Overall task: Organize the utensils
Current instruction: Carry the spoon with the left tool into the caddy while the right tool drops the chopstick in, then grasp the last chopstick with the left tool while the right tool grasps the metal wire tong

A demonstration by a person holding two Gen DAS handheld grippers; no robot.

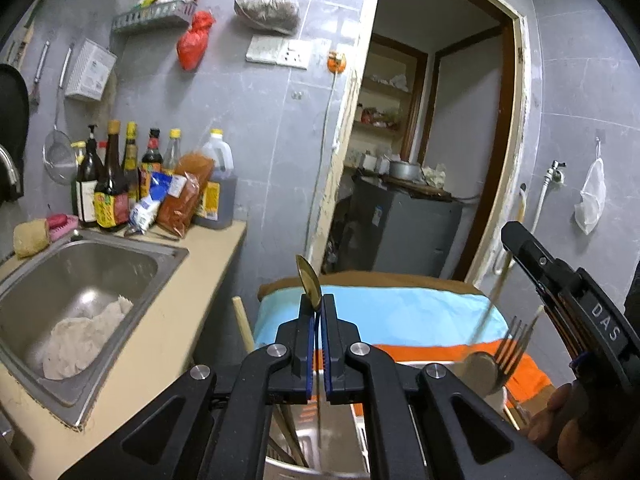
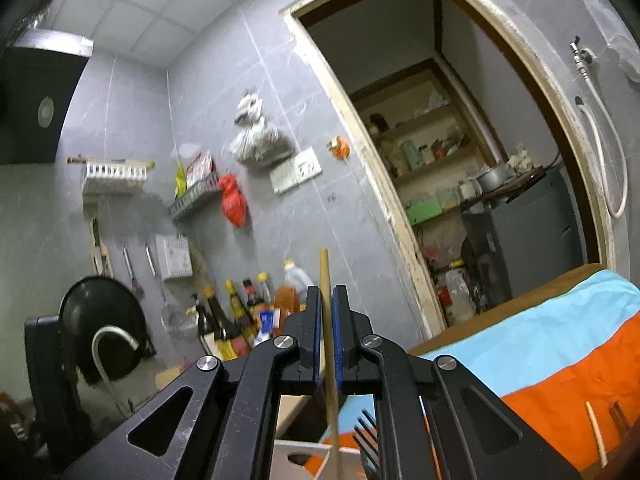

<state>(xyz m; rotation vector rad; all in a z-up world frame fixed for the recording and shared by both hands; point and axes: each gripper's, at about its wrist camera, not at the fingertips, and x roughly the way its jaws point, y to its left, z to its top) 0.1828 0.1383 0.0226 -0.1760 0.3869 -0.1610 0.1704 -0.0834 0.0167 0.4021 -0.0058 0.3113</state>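
My left gripper is shut on a gold-coloured spoon, bowl up, its thin handle running down between the pads. My right gripper is shut on a wooden chopstick that stands upright between the pads. The right gripper also shows in the left wrist view at the right. A fork and another spoon stand upright in a holder below. Fork tines show in the right wrist view, next to a white holder.
A steel sink with a cloth in it sits at the left. Sauce bottles stand on the counter behind it. A table with a blue and orange cloth lies ahead. A doorway opens beyond.
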